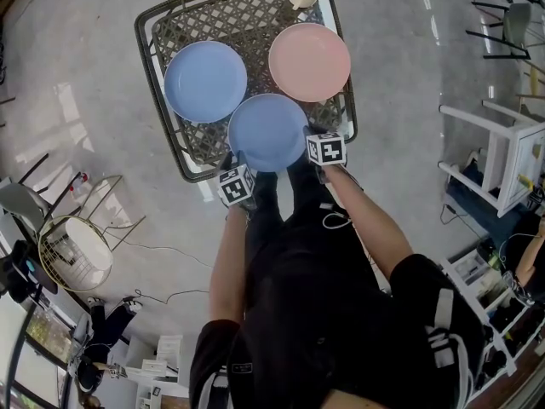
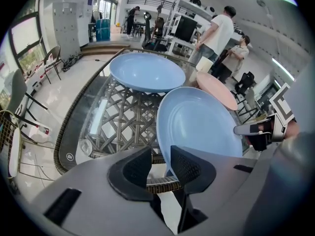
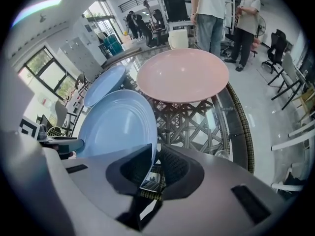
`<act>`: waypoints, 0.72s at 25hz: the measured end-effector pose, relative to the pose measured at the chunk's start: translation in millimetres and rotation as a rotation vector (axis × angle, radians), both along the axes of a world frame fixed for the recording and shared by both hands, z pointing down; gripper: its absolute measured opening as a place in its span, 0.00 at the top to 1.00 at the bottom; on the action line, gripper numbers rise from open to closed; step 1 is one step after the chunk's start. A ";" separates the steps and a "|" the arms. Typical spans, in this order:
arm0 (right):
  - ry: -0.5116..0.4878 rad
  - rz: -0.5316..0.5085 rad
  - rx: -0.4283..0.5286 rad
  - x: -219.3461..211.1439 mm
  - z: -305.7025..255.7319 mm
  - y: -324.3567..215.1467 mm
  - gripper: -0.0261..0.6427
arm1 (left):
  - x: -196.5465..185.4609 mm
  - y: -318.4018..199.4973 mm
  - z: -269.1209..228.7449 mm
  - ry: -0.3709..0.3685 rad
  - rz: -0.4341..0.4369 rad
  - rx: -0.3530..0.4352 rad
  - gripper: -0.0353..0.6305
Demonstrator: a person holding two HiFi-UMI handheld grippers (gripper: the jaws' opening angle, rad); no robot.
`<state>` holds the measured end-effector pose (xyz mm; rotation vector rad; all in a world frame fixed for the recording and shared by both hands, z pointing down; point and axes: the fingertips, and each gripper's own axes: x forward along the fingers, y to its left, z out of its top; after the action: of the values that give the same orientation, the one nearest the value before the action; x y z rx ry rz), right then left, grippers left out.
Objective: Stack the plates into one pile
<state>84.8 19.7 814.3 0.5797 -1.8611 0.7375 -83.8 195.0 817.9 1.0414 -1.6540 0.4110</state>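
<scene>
Pile: unstarted; pink plate (image 1: 309, 61), far blue plate (image 1: 205, 81) are lying apart.
Left hand-held gripper (image 2: 158, 167): gaping astride near blue plate's (image 2: 202, 127) rim.
Right hand-held gripper (image 3: 155, 168): likewise.

Gripper (image 3: 155, 156) straddles rim of near blue plate (image 3: 115, 127), jaws apart

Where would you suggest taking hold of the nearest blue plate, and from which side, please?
Grip the near blue plate by its thin raised rim, at the near-left and near-right, coming steeply down from the person's side. It sits by the front edge of the table, so that lip is free for a claw; the other blue plate and the pink plate crowd its far rim.
</scene>
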 end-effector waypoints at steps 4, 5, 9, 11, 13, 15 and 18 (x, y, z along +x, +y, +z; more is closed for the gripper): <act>-0.006 0.009 0.001 -1.5 -0.5 1.3 0.91 | 2.7 -4.2 1.1 0.003 0.009 0.004 0.82; -0.004 0.013 0.004 -1.3 -0.4 1.0 0.92 | 3.2 -5.4 0.9 -0.001 0.012 0.002 0.83; -0.004 0.021 0.007 -1.5 -2.0 4.2 0.92 | 3.5 -2.5 -0.2 0.005 0.004 0.000 0.84; -0.012 0.023 -0.001 -2.0 -4.2 9.0 0.92 | 1.9 1.2 -2.6 0.010 0.006 0.006 0.84; -0.014 0.031 -0.014 -0.4 -6.7 13.8 0.92 | 0.9 4.6 -5.7 0.012 0.013 0.013 0.84; -0.016 0.036 -0.016 1.8 -9.8 16.7 0.92 | 1.8 6.4 -8.9 0.011 0.021 0.019 0.84; -0.027 0.037 -0.009 4.0 -15.9 19.2 0.92 | 4.4 7.8 -16.3 0.006 0.031 0.031 0.84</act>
<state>88.9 38.8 798.4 0.6019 -1.8752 0.7813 -79.4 202.8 801.6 1.0908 -1.6452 0.4032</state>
